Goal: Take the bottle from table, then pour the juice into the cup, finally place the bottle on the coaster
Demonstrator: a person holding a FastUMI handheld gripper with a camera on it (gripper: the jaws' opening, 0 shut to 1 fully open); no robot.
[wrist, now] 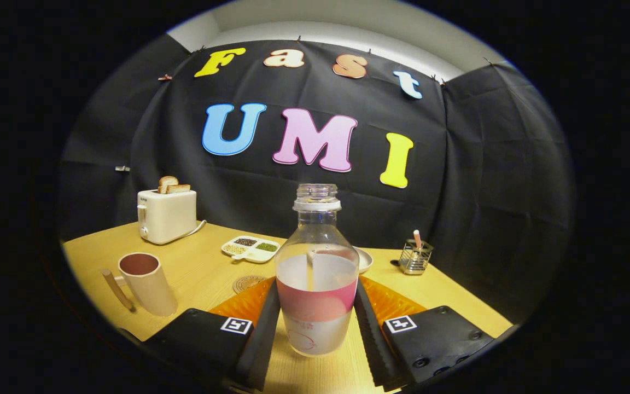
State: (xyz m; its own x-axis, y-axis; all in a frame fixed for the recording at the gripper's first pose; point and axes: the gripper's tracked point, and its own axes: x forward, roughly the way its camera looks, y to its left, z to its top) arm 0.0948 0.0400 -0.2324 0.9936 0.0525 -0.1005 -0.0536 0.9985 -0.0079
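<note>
While the bottle (316,273) stood upright and uncapped on the table (205,273), we observed the gripper (315,339) with both fingers (264,334) pressed against the bottle's sides, clamping it. We noted the cup (145,282) left of the fingers and the coaster (248,283) just beyond them, beside the bottle.

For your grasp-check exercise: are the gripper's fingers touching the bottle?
Touching. In the gripper view both fingers lie flush against the sides of the upright, uncapped bottle, with no gap at either side, so the gripper is closed on it.
</note>
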